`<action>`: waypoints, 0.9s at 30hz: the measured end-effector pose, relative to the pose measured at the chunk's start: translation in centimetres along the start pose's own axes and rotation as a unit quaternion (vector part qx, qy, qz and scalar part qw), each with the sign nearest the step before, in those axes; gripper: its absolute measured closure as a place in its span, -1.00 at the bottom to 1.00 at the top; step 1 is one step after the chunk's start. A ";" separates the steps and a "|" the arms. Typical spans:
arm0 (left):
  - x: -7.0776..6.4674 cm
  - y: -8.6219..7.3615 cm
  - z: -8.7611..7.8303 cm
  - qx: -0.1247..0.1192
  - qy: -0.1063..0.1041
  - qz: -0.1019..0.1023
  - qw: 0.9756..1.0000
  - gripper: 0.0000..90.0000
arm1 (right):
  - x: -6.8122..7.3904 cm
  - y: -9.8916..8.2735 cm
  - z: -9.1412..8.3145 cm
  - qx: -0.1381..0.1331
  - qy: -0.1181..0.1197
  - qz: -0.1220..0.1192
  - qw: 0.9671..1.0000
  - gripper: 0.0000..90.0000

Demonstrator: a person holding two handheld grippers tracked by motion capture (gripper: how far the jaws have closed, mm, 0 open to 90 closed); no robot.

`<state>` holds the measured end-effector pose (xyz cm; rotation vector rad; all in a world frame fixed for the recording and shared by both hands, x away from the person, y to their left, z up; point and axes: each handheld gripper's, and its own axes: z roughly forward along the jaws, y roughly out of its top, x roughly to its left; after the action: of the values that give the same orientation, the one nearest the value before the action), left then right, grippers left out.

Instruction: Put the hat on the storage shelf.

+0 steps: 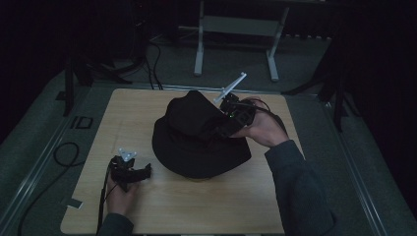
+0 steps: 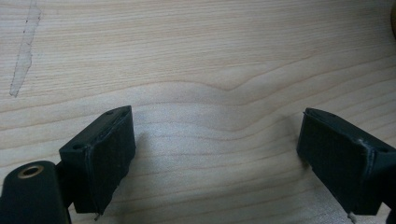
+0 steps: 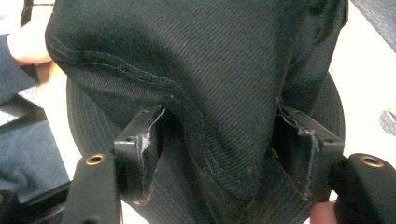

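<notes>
Right hand-held gripper (image 3: pixel 219 154) around black hat (image 1: pixel 199 135)

A light wooden table (image 1: pixel 196 206) with pale grain stands on grey carpet (image 1: pixel 39 132); a white metal frame on two legs (image 1: pixel 236 29) beyond; black cables (image 1: pixel 152 59) trail nearby

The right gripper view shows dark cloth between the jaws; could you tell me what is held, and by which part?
The right gripper pinches the black hat by a fold of its crown. The left gripper is open over the bare table.

Bare table (image 1: pixel 206 206) before hat (image 1: pixel 196 142)
</notes>
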<state>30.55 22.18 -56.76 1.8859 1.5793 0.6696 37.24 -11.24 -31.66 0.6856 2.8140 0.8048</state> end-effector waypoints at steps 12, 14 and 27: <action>0.0 0.0 0.0 0.000 0.000 0.000 1.000 -0.74 | 0.4 -0.9 -0.8 0.022 -0.032 -0.016 0.999 -0.53; 0.0 0.0 0.0 0.000 0.000 0.000 1.000 -0.74 | 0.3 -1.3 -1.3 0.022 -0.032 -0.011 0.999 -0.53; 0.0 0.0 0.0 0.000 0.000 0.000 1.000 -0.74 | -1.4 -4.5 -1.0 0.034 -0.034 0.027 0.999 -0.53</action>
<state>30.54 22.18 -56.76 1.8863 1.5795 0.6695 36.43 -15.76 -33.16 0.7854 2.7848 0.6835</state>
